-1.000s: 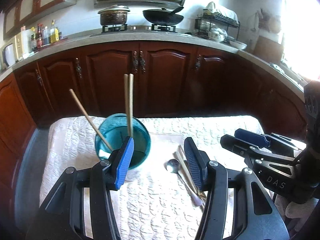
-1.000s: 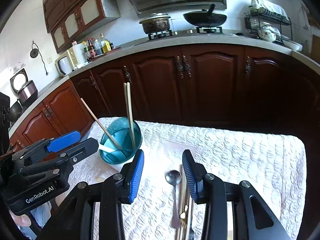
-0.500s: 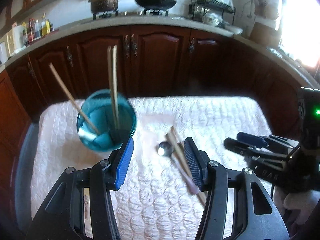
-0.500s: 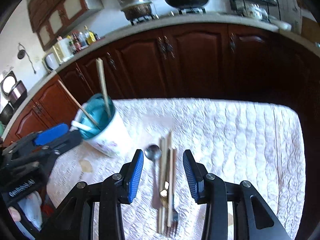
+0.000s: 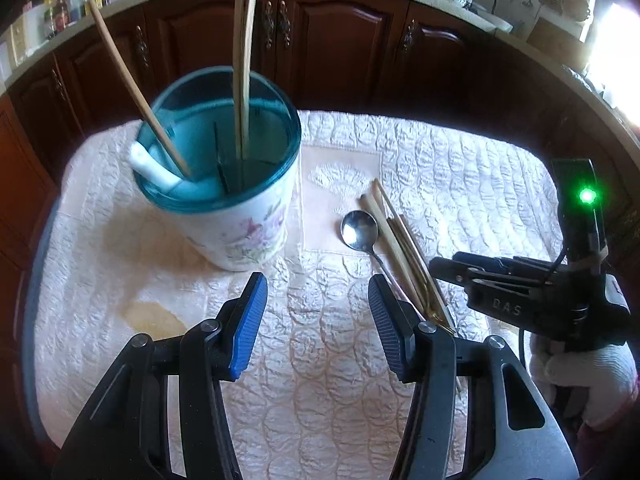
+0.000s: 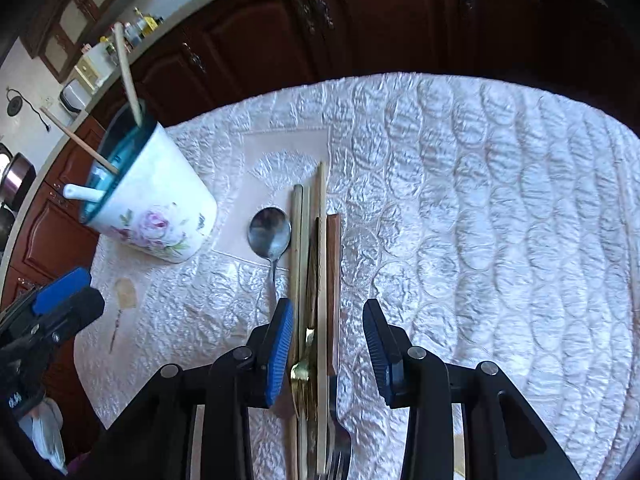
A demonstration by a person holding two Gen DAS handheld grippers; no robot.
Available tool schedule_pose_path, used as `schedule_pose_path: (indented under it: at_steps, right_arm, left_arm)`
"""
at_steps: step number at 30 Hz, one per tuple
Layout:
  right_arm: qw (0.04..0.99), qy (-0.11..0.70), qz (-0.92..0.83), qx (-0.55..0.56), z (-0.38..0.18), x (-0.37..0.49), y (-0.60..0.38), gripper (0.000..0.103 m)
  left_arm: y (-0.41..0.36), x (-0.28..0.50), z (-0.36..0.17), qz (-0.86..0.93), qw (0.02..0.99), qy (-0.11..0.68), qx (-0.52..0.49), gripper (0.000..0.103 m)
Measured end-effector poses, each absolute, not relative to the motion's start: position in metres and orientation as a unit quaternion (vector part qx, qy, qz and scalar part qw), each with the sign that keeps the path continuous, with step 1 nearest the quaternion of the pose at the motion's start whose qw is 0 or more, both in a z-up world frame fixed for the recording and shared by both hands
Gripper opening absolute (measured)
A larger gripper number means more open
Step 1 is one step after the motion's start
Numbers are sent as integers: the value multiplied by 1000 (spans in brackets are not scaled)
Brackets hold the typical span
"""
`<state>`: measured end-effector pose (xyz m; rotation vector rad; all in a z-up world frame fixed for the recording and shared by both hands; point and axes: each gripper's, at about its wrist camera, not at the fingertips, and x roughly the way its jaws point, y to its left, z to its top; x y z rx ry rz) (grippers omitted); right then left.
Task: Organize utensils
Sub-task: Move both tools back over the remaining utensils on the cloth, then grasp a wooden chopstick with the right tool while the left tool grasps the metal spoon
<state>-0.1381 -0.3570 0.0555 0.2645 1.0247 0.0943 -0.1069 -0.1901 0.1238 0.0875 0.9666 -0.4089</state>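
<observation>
A floral cup [image 5: 240, 216] with a teal rim stands on the quilted cloth, holding a pair of chopsticks [image 5: 244, 60], a slanted wooden stick [image 5: 136, 84] and a white handle [image 5: 148, 166]. To its right lie a steel spoon [image 6: 269, 232], several chopsticks [image 6: 308, 240], a brown stick [image 6: 333, 280] and a gold fork [image 6: 302, 376], side by side. My right gripper [image 6: 328, 328] hovers low over this bundle; its jaws are closing, the bundle lies between them, and the pads are not pressing on it. My left gripper [image 5: 316, 312] is open and empty, just in front of the cup.
The white quilted cloth [image 5: 440, 168] covers the table and has a brown stain [image 5: 152, 316] at the front left. Dark wooden cabinets [image 5: 340, 40] stand beyond the far edge. A gloved hand [image 5: 588, 376] holds the right gripper.
Both grippers have dropped toward the table and tilted down. The cup and the utensil bundle now look much nearer. The right gripper has come down over the bundle.
</observation>
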Motion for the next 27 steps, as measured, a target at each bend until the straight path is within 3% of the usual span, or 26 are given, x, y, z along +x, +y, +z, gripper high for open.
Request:
schedule_pose_path:
  at_steps: [27]
  right_arm:
    - [860,510,3,28,23,-101,-331,36]
  left_arm:
    - [-211,-81,93,-188,847,495,44,52]
